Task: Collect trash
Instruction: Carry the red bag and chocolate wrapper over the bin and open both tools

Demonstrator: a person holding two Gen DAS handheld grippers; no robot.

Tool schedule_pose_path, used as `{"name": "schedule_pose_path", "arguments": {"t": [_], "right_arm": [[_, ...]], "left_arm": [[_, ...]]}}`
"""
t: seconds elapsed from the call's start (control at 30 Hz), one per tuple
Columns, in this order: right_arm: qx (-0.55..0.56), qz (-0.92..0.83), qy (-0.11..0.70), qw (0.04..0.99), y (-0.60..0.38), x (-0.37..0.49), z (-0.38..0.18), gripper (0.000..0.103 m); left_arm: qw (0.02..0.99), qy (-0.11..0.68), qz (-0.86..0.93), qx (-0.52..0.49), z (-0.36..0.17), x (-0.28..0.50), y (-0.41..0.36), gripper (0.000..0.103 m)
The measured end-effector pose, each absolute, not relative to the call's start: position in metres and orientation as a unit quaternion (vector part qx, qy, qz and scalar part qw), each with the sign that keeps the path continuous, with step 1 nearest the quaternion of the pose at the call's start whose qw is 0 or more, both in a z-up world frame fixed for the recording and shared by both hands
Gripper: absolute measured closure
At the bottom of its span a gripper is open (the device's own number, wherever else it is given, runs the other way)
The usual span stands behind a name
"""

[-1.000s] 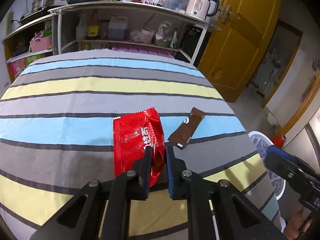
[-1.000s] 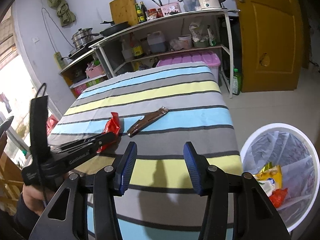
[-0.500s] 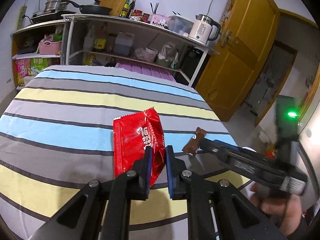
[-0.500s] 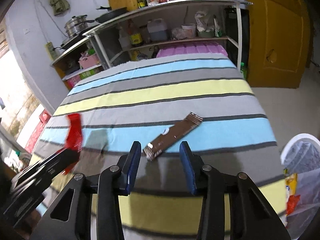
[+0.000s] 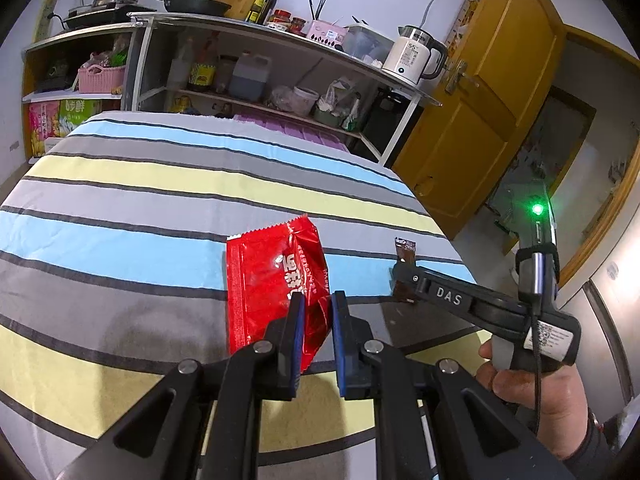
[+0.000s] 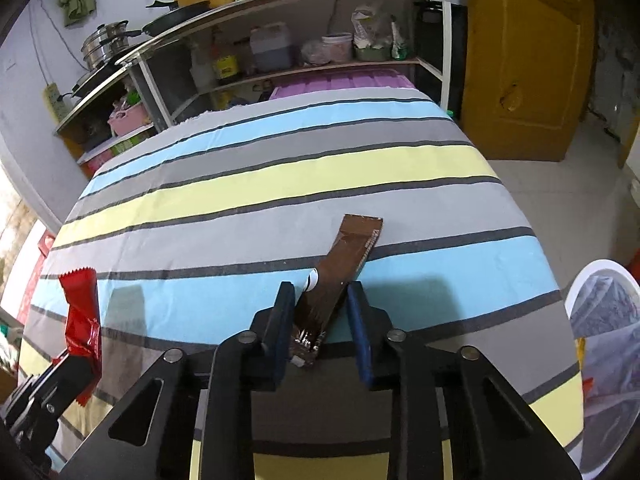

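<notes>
Trash in bin

Black gripper frames, blue pads, silver screws; perhaps dark sleeve

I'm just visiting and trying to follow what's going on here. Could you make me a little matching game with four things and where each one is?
Things:
1. red snack wrapper
2. brown wrapper
3. white kettle
4. bin

Places:
A. on the floor beside the table
B. between the fingers of the right hand-held gripper
C. on the top shelf
D. pinched by the left hand-held gripper

Pairs: 1-D, 2-B, 3-C, 4-A
</notes>
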State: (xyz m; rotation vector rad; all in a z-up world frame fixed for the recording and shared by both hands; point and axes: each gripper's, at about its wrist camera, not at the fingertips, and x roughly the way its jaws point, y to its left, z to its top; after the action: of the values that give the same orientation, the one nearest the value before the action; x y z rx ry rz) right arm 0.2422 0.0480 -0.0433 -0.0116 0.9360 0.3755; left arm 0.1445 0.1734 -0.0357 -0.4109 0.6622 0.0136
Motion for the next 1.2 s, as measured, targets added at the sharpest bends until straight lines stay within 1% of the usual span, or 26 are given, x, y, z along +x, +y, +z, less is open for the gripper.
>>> {"name": "schedule_pose_path", "arguments": {"t": [0.23, 0.5, 0.97, 1.2], "right_arm": [[0.008, 0.209, 0.438, 0.874, 0.029, 0.223, -0.035, 0.079], [0.024, 0.228, 0.413, 0.881, -0.008, 0.190, -0.010, 0.080], [0.063, 0.209, 0.366, 0.905, -0.098, 0.140, 0.031, 0.080], [0.080, 0.187, 0.350, 0.914, -0.140, 0.129, 0.041, 0.080]], "left_arm": [[0.926, 0.329, 0.011, -0.185, -0.035, 0.144, 0.167, 0.089], [0.925, 0.337, 0.015, -0.174, -0.030, 0.140, 0.148, 0.089], [0.937, 0.322, -0.048, -0.128, 0.009, 0.135, 0.067, 0.089], [0.941, 0.313, -0.081, -0.104, 0.025, 0.140, 0.029, 0.089]]}}
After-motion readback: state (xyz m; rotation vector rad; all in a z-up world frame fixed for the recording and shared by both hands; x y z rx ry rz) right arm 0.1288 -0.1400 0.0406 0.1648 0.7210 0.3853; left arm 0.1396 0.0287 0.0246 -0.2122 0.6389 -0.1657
